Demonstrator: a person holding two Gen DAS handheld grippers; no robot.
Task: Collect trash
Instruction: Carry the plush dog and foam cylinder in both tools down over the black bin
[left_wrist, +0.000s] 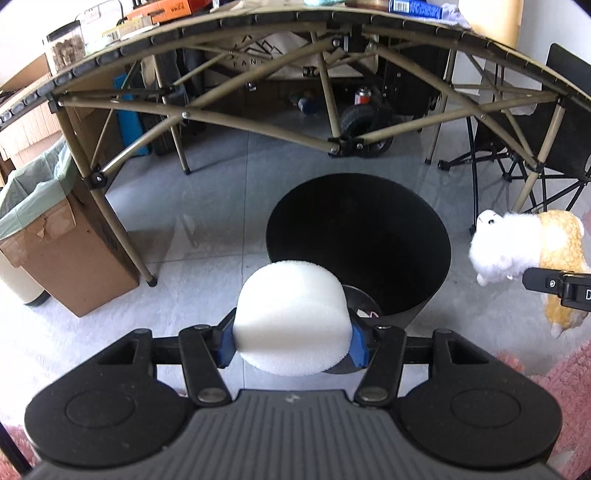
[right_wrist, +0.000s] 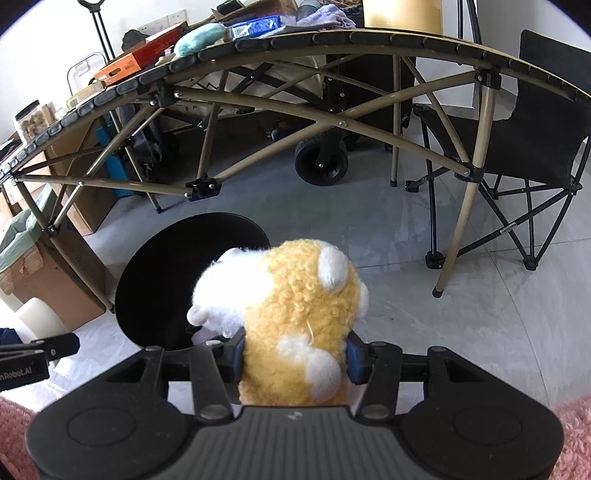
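The left gripper (left_wrist: 293, 341) pinches a white foam puck (left_wrist: 291, 317) above the near rim of the black bin (left_wrist: 436, 258). Only the right wrist view shows the right gripper (right_wrist: 295, 356) clamping a yellow-and-white plush toy (right_wrist: 295, 314) just beside that bin. Beyond, on grey floor tiles (right_wrist: 369, 240), stand a folding table (left_wrist: 258, 26) and a folding chair (right_wrist: 535, 147).

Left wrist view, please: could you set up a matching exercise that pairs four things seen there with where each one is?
Things:
1. foam block
2. plush toy
3. black bin
4. cardboard box

Places:
A. on the floor at the left, beside a table leg
B. clamped in the left gripper
C. on the floor, just beyond the foam
D. at the right edge, held by the right gripper

Pairs: 1-B, 2-D, 3-C, 4-A
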